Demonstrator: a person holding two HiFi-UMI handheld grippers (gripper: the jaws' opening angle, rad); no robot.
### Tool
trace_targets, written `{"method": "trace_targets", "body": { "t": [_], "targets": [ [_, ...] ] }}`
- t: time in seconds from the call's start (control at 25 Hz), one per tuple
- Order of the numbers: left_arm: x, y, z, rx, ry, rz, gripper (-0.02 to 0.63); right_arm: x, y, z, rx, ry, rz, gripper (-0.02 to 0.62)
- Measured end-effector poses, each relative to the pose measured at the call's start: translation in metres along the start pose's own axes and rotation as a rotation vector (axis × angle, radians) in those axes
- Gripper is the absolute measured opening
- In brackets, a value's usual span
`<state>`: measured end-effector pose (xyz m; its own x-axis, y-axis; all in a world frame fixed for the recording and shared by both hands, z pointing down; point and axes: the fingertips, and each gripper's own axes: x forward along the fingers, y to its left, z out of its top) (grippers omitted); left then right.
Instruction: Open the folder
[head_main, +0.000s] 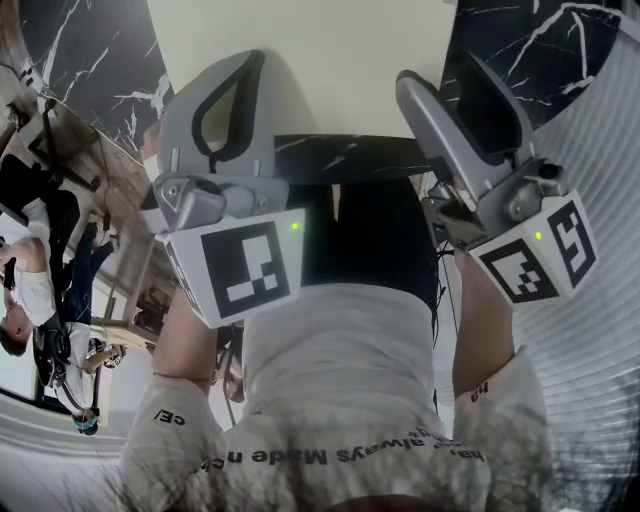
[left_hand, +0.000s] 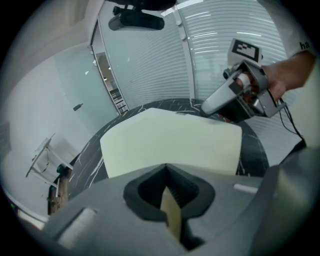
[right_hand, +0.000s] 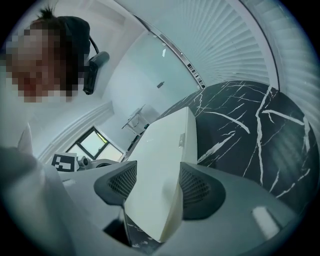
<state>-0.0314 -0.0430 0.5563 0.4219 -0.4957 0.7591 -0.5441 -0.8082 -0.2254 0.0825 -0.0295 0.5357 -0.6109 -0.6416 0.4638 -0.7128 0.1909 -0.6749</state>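
Note:
A cream folder (head_main: 320, 60) lies over a black marble table (head_main: 350, 160). Both grippers grip its near edge. My left gripper (head_main: 235, 95) is shut on a thin cream cover edge (left_hand: 172, 212), which runs between its dark pads, and the folder's broad face (left_hand: 170, 142) spreads beyond. My right gripper (head_main: 470, 95) is shut on the folder's thicker side (right_hand: 160, 170), which fills the gap between its ribbed pads (right_hand: 200, 187). In the left gripper view, the right gripper (left_hand: 235, 97) shows at the folder's far right corner, with a hand round it.
The marble table (right_hand: 250, 120) extends right of the folder. White slatted blinds (left_hand: 220, 45) and a glass partition (left_hand: 140, 65) stand behind it. A seated person (head_main: 25, 300) is off to the left. A cable (head_main: 440, 290) hangs by my right arm.

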Motion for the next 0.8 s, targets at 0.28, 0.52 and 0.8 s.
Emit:
{"method": "trace_targets", "body": {
  "t": [0.28,0.52,0.8],
  "targets": [
    [0.000,0.000,0.001,-0.023,-0.011,-0.014,-0.002,-0.002,-0.002,0.006,0.125,-0.035,0.053,0.267],
    [0.001,-0.001,0.001,-0.007,0.004,-0.020,-0.002,-0.006,0.001,0.015,0.221,-0.076,0.131,0.244],
    [0.002,-0.004,-0.001,0.003,0.013,-0.024,-0.002,-0.010,-0.001,0.017,0.300,-0.099,0.160,0.202]
  ]
}}
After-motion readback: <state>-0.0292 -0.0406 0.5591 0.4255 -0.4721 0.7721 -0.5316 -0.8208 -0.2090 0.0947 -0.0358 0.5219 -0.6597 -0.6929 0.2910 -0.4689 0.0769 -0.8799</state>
